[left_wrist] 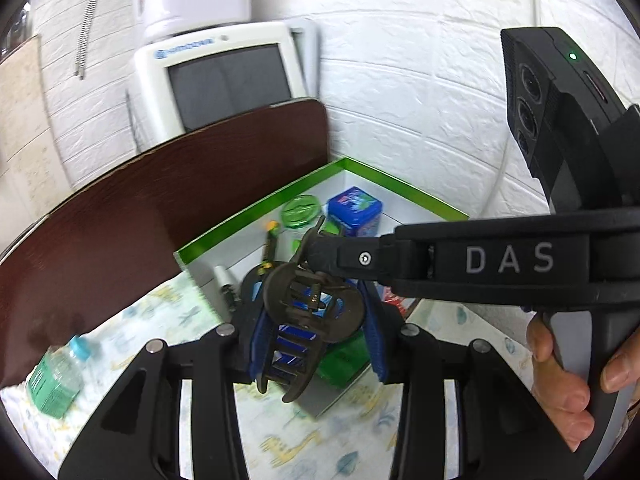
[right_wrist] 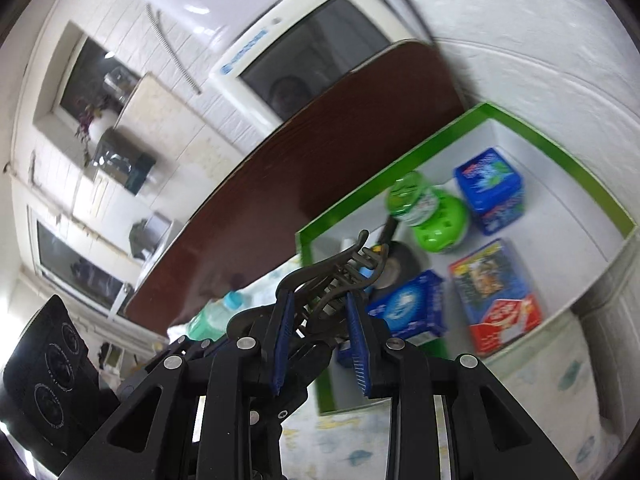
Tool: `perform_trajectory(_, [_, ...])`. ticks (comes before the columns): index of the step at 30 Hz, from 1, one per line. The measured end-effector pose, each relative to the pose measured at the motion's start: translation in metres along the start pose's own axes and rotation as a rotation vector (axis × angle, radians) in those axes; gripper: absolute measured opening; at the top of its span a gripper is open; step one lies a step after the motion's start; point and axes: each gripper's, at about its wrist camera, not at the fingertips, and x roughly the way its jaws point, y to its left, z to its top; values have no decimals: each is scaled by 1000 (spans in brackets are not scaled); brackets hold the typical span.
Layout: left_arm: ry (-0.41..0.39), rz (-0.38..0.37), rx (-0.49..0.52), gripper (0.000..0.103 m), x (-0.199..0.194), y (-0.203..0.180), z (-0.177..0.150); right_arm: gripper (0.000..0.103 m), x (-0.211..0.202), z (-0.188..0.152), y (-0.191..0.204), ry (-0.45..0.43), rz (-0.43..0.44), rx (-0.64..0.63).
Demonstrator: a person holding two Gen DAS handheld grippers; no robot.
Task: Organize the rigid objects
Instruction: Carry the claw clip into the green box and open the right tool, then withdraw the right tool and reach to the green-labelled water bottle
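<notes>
A brown hair claw clip hangs over the near edge of a green-rimmed white box. My left gripper is shut on the clip, its blue pads pressing both sides. My right gripper reaches in from the right, held by a hand, and its tip meets the top of the clip. In the right wrist view the same clip sits between the right gripper's blue pads, above the corner of the box.
Inside the box lie a blue tin, green round containers, card packs, a blue carton and a black tape roll. A water bottle lies on the patterned sheet. Behind stand a brown board and a monitor.
</notes>
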Motion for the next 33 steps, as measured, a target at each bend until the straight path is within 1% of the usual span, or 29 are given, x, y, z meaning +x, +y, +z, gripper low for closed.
perform_trajectory(5, [38,-12,29,39,26,-13,8,30,-2,5,-28,-12,-22,48])
perform_trajectory(10, [63,-25,45,39,42,-19,16,30,-2,9,-44,-28,-46,67])
perform_trajectory(13, [74,-47,56,39,53,-24,21,30,-5,13,-54,-55,-92,69])
perform_trajectory(14, [80,-55,59,39,57,-26,23,30,-8,14,-56,-70,-127,69])
perform_trajectory(15, [91,-60,64,41,61,-28,24,30,-10,14,-58,-85,-164,68])
perform_trajectory(17, [110,-36,76,48,68,-31,24,30,-15,14,-62,-115,-234,65])
perform_trajectory(18, [109,-28,78,54,68,-31,23,30,-17,14,-64,-122,-251,65])
perform_trajectory(19, [104,-26,75,56,66,-30,22,30,-18,14,-66,-123,-255,69])
perform_trajectory(22, [88,-19,51,58,57,-23,19,30,-18,14,-70,-117,-248,83])
perform_trajectory(26, [57,32,18,60,35,-5,12,30,-18,14,-60,-116,-234,64])
perform_trajectory(29, [35,100,-23,63,14,19,3,30,-17,12,-44,-115,-216,31])
perform_trajectory(31, [18,153,-57,73,-2,39,-6,30,-14,10,-29,-109,-195,3])
perform_trajectory(33, [0,207,-102,74,-19,62,-19,30,-9,7,-16,-95,-173,-29])
